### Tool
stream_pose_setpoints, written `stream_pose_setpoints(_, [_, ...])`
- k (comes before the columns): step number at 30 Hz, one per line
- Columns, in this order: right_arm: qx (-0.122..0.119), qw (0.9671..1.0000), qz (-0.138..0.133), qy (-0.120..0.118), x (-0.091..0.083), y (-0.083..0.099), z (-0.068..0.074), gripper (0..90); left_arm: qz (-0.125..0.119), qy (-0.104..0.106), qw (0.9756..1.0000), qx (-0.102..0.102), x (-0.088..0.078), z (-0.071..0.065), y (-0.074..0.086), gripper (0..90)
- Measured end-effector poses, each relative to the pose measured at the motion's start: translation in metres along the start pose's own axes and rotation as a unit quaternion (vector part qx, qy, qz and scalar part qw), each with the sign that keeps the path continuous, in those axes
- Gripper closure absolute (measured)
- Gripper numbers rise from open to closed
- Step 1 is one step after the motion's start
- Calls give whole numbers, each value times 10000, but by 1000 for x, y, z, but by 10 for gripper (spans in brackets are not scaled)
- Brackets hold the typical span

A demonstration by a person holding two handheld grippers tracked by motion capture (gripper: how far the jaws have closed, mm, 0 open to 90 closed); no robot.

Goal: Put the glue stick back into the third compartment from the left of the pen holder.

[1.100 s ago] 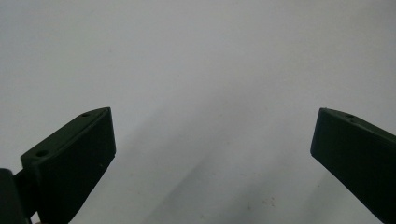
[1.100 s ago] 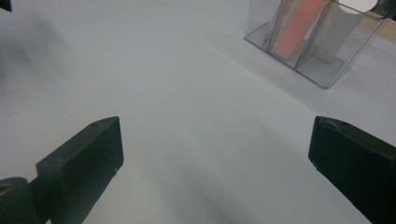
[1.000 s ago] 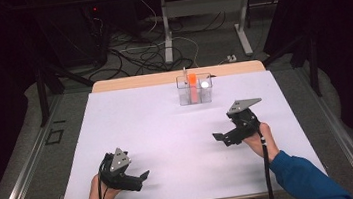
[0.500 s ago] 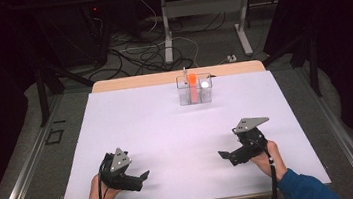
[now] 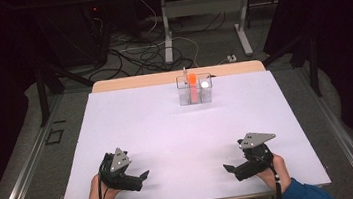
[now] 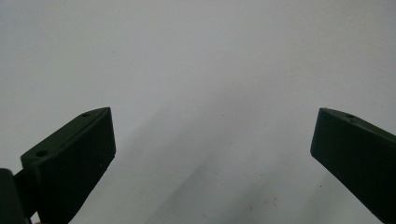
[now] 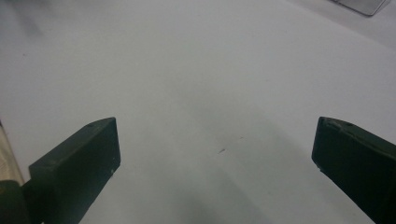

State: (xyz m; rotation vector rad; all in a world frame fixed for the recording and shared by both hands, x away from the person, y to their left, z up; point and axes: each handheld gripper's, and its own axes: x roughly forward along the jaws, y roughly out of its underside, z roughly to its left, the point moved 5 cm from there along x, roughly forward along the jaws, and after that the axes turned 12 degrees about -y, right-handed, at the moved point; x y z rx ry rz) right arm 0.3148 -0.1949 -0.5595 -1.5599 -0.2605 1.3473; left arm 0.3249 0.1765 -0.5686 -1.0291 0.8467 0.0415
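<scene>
Clear plastic two-compartment box [image 5: 195, 95] sits far centre on white table [image 5: 168, 130]: orange cylinder [image 5: 192, 80] left compartment, white ball [image 5: 205, 84] right. Left tool [image 5: 140, 177] and right tool [image 5: 231, 168] near edge, both spread, empty.

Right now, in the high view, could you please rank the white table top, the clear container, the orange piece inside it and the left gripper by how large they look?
1. white table top, by far the largest.
2. left gripper and clear container: they look alike, and the gripper lies nearer the camera, so I will not rank them.
3. orange piece, smallest.
</scene>
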Motion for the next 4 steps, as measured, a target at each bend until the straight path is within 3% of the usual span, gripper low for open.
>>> stream_pose_setpoints(4, [-37,10000,-46,27,-4,1,4,2,8,-38,10000,36,0,1,0,1])
